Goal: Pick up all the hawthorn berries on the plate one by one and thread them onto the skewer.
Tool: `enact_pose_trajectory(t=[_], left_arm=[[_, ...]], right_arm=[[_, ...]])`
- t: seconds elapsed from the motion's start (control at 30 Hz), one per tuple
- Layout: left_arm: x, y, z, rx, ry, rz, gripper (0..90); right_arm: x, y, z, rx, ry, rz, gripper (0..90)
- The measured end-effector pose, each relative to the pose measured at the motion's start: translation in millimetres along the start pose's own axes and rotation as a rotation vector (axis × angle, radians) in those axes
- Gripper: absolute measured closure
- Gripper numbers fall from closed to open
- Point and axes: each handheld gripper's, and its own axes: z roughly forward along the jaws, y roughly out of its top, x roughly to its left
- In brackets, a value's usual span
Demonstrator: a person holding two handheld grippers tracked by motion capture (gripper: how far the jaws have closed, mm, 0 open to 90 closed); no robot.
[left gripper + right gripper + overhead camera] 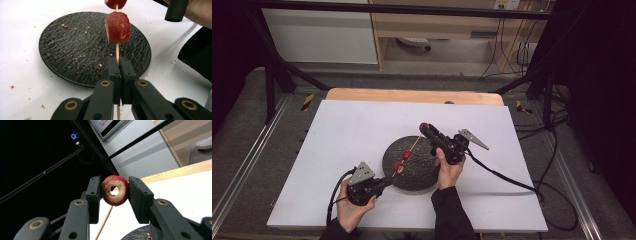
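Left gripper (119, 72) jaws clench a wooden skewer (117, 51) threaded with red fruit; right gripper (114, 191) jaws grasp a cored red fruit ring (114, 190).

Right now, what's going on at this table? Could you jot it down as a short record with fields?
Work in hand: fruit pieces and a wooden skewer, handled over a plate
Left claw: shut on the skewer, gripping its lower end
On the skewer: two red fruit pieces
Right claw: shut on a red fruit ring with a hole through its middle, held just off the skewer's far tip
Plate: round, dark, rough-textured, scattered with crumbs
Table: white sheet over a wooden top
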Motion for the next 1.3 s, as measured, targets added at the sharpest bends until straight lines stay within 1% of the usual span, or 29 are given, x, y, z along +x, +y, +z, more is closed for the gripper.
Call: enact_pose_trajectory(t=[0.13,0.3,0.43,0.53,0.63,0.77,0.9,1.0,1.1,1.17,1.27,1.3], left_arm=[[-1.4,0.8,-0.3,-0.022,0.004,-0.011,88.6],[-4.7,2.6,2.8,-0.042,0.009,-0.015,88.6],[-6.5,4.9,6.9,-0.051,0.011,-0.025,88.6],[-8.1,5.6,10.8,-0.049,0.011,-0.03,88.6],[-10.0,4.9,12.3,-0.064,0.014,-0.025,88.7],[-11.6,3.3,12.4,-0.085,0.02,-0.039,88.7],[-12.7,1.4,14.3,-0.094,0.034,-0.053,88.7],[-13.1,2.9,16.5,-0.104,0.038,-0.07,88.7],[-13.9,5.1,20.6,-0.098,0.037,-0.083,88.7],[-13.8,8.0,22.5,-0.098,0.046,-0.079,88.7],[-13.2,12.8,26.2,-0.093,0.038,-0.091,88.7],[-12.6,14.3,26.8,-0.092,0.045,-0.087,88.7]], right_arm=[[0.3,-0.3,0.0,-0.004,0.005,0.004,63.6],[0.1,-2.2,0.7,-0.005,0.01,0.012,63.6],[0.5,-3.7,0.6,-0.002,0.014,0.023,63.6],[0.6,-4.4,0.3,-0.01,0.011,0.019,63.7],[1.1,-3.4,-0.3,-0.011,0.01,0.019,63.7],[1.2,-3.2,-0.1,-0.024,0.005,0.022,63.8],[0.3,-4.7,2.6,-0.051,-0.003,0.047,64.0],[-0.4,-6.7,4.6,-0.039,0.002,0.077,64.0],[-0.7,-8.9,4.4,-0.024,-0.001,0.075,64.0],[-0.5,-11.4,4.3,-0.01,0.001,0.072,64.0],[0.1,-14.4,3.5,0.006,0.003,0.066,64.0],[0.1,-14.9,3.3,0.007,0.005,0.063,64.0]])
